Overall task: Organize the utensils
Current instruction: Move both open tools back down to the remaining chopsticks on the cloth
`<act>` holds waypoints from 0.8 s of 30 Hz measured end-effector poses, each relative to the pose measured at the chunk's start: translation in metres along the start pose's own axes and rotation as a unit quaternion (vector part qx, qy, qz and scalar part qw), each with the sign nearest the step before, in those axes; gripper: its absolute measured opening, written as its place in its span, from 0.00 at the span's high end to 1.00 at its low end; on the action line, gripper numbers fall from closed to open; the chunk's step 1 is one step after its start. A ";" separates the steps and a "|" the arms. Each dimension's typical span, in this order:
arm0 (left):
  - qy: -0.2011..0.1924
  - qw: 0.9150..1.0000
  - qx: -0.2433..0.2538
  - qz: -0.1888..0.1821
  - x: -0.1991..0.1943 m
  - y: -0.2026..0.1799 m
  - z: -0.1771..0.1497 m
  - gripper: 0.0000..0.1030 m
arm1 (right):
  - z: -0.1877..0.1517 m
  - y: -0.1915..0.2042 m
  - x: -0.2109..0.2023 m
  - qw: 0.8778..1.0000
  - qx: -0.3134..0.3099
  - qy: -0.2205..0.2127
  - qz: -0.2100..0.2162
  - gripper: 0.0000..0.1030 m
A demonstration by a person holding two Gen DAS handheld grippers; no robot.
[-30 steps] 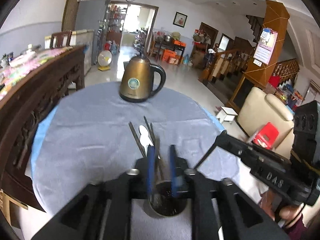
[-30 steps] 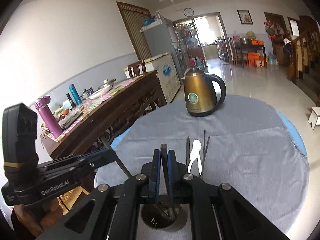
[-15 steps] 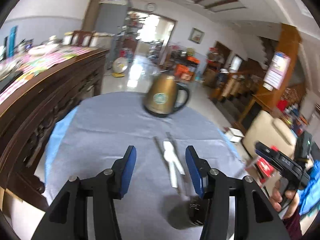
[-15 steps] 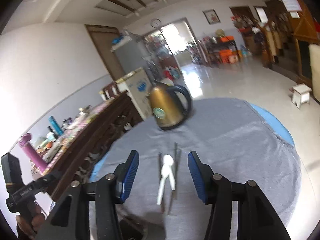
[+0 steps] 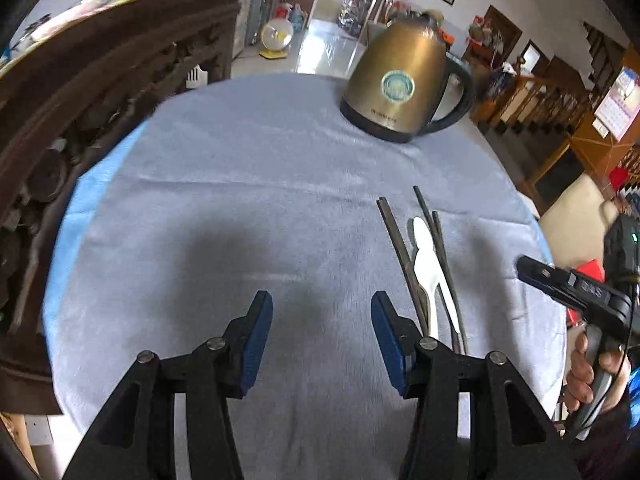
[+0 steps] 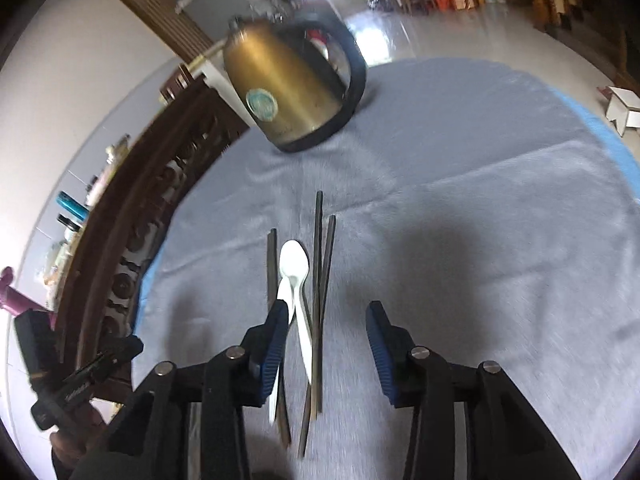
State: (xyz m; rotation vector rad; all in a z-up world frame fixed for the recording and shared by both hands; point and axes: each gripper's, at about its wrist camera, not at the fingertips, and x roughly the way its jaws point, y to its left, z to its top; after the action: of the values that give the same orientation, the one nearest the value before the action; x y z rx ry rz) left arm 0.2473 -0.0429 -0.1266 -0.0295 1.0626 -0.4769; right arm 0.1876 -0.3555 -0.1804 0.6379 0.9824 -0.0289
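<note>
Listing by size, we record: round bench [image 5: 240,184] under grey cloth; bronze kettle [image 5: 400,88] at its far side; dark chopsticks [image 6: 318,280] flanking white spoons [image 6: 294,268] mid-bench. Left claw [image 5: 322,328] gapes empty; right claw [image 6: 327,336], empty, is closing. Only the right view shows bottles [image 6: 72,206].

Bronze electric kettle [image 5: 400,80] with black handle, upright at the far side of a round table under a grey-blue cloth [image 5: 240,200]. Dark carved wooden sideboard [image 5: 100,80] just beside the table. Pink, possibly plastic, bottle [image 6: 12,296] on it, blurred.
</note>
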 end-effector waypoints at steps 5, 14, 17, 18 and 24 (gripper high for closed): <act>0.014 1.000 0.009 0.003 0.024 -0.006 0.022 0.50 | 0.027 0.008 0.057 0.999 0.001 0.028 -0.019 0.66; 0.038 0.998 0.039 -0.012 0.083 -0.034 0.055 0.50 | 0.057 0.017 0.120 0.997 0.000 0.054 -0.064 0.74; 0.042 0.998 0.044 -0.020 0.099 -0.046 0.058 0.50 | 0.057 0.024 0.124 0.995 -0.030 0.047 -0.079 0.80; 0.043 0.998 0.047 -0.023 0.106 -0.051 0.059 0.50 | 0.057 0.024 0.125 0.995 -0.033 0.046 -0.081 0.82; 0.060 0.996 0.053 -0.027 0.134 -0.067 0.059 0.50 | 0.059 0.002 0.114 0.995 -0.024 0.036 -0.089 0.88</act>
State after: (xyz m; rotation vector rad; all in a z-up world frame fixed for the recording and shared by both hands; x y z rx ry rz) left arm 0.3259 -0.1676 -0.1925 0.0653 1.1554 -0.5896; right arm 0.2983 -0.3548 -0.2451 0.5084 1.1042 -0.1389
